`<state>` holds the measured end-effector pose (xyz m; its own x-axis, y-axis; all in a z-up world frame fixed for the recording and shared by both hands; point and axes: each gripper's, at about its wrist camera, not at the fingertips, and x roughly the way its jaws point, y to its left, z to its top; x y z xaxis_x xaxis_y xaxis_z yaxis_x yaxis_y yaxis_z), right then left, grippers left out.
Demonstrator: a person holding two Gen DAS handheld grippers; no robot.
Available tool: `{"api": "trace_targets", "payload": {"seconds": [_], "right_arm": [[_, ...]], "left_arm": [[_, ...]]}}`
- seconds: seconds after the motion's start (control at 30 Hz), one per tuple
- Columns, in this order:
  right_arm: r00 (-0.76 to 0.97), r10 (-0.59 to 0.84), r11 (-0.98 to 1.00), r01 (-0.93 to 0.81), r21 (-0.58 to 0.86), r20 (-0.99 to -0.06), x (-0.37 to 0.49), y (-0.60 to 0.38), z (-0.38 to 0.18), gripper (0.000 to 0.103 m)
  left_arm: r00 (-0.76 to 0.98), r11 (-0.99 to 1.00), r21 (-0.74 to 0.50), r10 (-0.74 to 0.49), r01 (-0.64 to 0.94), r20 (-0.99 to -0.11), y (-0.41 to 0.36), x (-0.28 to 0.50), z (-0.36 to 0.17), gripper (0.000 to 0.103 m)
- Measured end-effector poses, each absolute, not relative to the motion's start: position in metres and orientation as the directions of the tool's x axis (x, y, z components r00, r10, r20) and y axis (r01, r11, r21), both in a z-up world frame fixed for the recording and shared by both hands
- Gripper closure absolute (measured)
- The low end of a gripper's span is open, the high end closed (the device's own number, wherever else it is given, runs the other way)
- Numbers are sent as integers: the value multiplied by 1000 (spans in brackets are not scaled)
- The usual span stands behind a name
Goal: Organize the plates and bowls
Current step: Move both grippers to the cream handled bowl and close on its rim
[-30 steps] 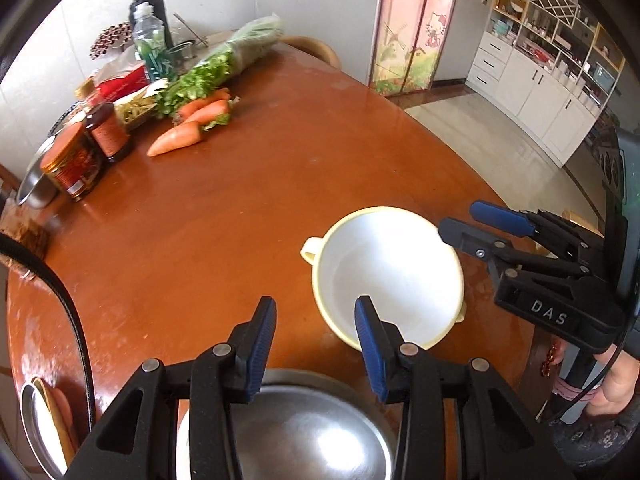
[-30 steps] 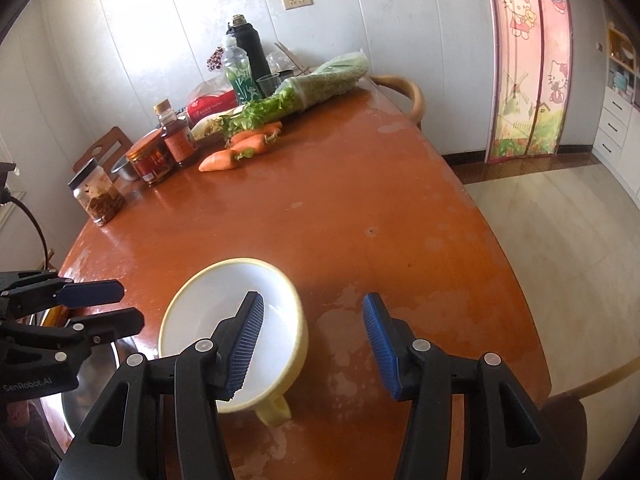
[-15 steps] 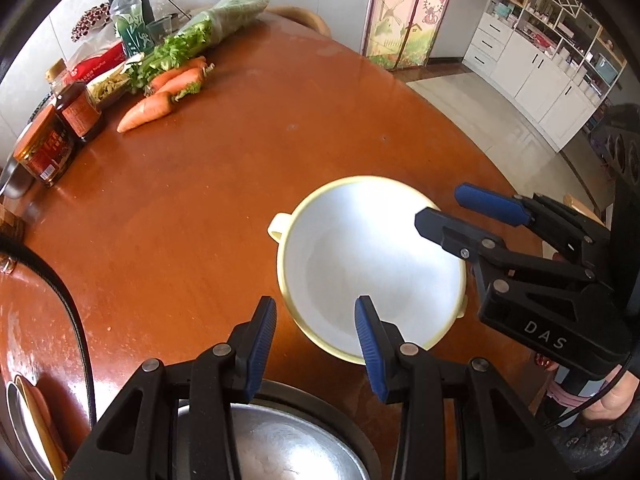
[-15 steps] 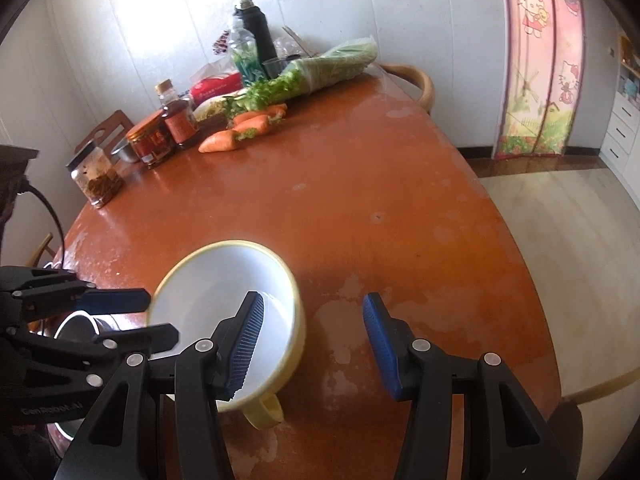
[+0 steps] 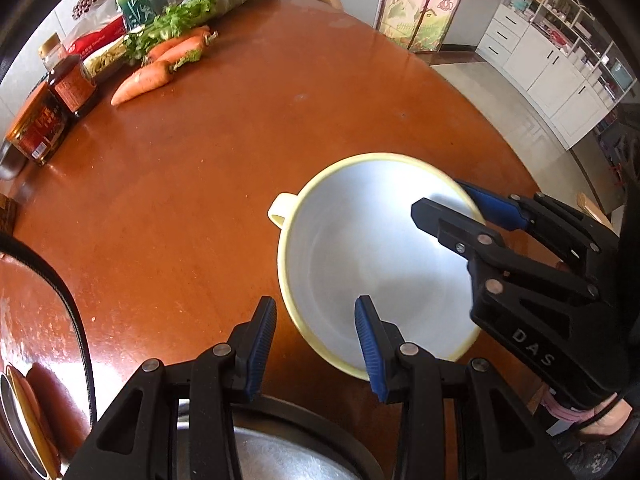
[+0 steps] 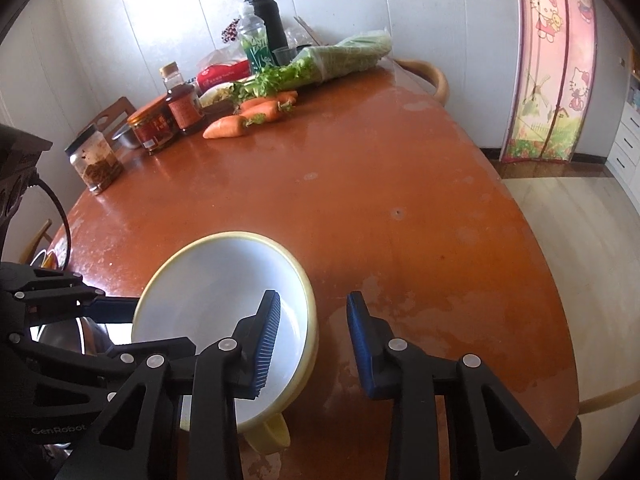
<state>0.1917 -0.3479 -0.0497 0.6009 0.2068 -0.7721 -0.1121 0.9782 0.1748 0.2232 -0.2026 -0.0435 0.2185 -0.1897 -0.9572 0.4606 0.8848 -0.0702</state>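
While the bowl (image 5: pixel 372 256) sits on the table (image 5: pixel 224 152) near its front edge, both grippers straddle its rim. Item: bowl, white inside, yellow rim, one lug handle (image 5: pixel 280 210) toward the table's middle, the opposite lug (image 6: pixel 268 434) toward the person; its handle axis thus runs roughly away from the person. Item: right gripper (image 6: pixel 312 344), jaws closing, one finger inside the bowl, the other outside over bare table, the rim's right wall between them; whether the pads press yet cannot be told, a gap shows on the outer side. Item: left gripper (image 5: pixel 316 340), jaws apart and not closing, right finger over the bowl's near-left rim, left finger outside over bare table; no contact visible. Both grippers lie about equally near; the right appears the further committed. Item: steel basin (image 5: pixel 288 452), just below the left gripper, near the bowl, a likely nesting place, though that is a guess. Item: small dish (image 5: pixel 20 412) at the far left edge. Clutter: carrots (image 5: pixel 160 64), greens (image 5: pixel 208 4), jars (image 5: pixel 40 120), bottles (image 6: pixel 260 36), all well apart at the far side. Open room: broad bare table beyond and right of the bowl; the table's edge lies close on the right.
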Motion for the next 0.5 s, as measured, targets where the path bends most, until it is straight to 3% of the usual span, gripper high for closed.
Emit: {"api": "trace_targets", "payload": {"seconds": [0.2,0.33,0.5], "right_arm": [[592,189,982,-101,160,-784,195,-350,-54,74],[585,230,973,-113,202,-778,197,-352,-54,86],[584,250,968,-117,224,-773,199,-349,-54,92]], "left_arm": [[184,886,-87,-189,455,-965,-205,230,-52,62],[176,888,-85,-182,453,-967,-206,232,-53,62],[185,893,-100,-199,439,-962,-205,232,-53,75]]}}
